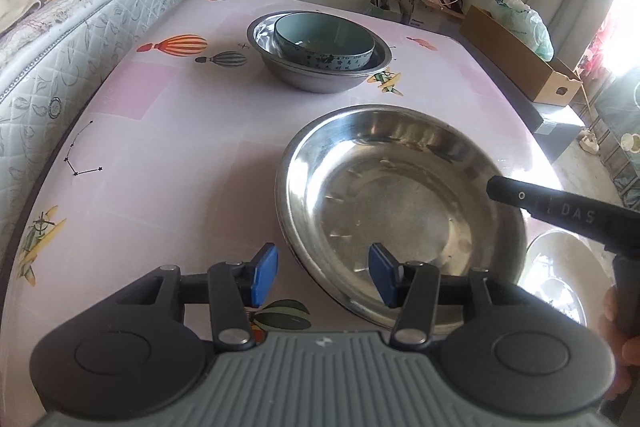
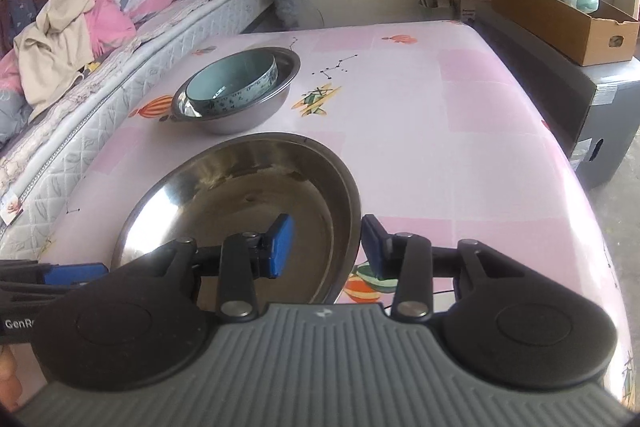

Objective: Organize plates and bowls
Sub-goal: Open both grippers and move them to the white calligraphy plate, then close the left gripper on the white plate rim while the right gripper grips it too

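Steel makes up the wide, shallow plate (image 1: 400,203) lying on the near part of the counter (image 1: 168,155), its polished inner face mirror-bright and ringed with small pressed dimples. Both grippers straddle its rim: the left gripper (image 1: 323,277) stands part-open over the near left edge, and the right gripper (image 2: 327,251) has one blue pad inside the plate and one outside the right edge, jaws narrow but with a gap to the metal, so neither appears to be clamping it. Farther back on the counter sits a deeper steel basin (image 1: 320,67) with a glazed teal ceramic bowl (image 1: 324,41) nested inside, patterned around its outer wall. A white dish (image 1: 556,279) shows just beside the plate at the near right. I judge that the plate has just been set down or is about to be gripped; the thin, slick rim calls for a square, firm pinch. The counter's pink printed cover looks smooth and glossy.
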{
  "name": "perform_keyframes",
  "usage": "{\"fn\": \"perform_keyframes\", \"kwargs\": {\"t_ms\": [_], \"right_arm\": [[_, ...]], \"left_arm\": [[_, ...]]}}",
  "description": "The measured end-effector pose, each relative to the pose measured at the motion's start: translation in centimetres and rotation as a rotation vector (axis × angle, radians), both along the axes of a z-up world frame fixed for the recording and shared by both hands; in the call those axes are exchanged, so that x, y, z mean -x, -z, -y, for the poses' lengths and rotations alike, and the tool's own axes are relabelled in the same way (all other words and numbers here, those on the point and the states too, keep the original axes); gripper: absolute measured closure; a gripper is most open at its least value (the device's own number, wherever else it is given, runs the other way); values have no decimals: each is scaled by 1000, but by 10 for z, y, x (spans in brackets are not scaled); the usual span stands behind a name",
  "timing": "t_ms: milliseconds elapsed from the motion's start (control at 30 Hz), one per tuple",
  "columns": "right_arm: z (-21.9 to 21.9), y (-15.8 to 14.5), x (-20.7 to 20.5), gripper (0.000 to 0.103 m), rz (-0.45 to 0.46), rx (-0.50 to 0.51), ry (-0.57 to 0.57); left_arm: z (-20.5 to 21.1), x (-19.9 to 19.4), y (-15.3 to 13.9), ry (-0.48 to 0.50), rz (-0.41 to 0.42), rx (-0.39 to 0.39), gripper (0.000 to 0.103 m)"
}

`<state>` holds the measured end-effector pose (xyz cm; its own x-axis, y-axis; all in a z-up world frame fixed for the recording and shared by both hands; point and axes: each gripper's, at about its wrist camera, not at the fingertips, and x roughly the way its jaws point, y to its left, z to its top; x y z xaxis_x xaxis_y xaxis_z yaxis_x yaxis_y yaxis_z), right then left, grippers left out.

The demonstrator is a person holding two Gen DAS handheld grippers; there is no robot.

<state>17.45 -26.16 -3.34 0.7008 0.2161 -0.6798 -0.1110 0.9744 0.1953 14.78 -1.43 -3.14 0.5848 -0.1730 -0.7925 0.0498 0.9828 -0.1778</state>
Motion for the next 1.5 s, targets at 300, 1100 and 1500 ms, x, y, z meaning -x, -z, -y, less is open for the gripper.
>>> {"fn": "perform_keyframes", "kwargs": {"t_ms": [300,1100,1500], "right_arm": [[11,-11,2,66,43,-36,69],[141,-26,138,54,54,-237,291],[167,16,168,54,18,-329,336]], "left_arm": [[3,-1,-1,-1,4,-12,51],[46,75,-29,120,71,-86,24],[90,95,-12,220,13,-15,24]]}}
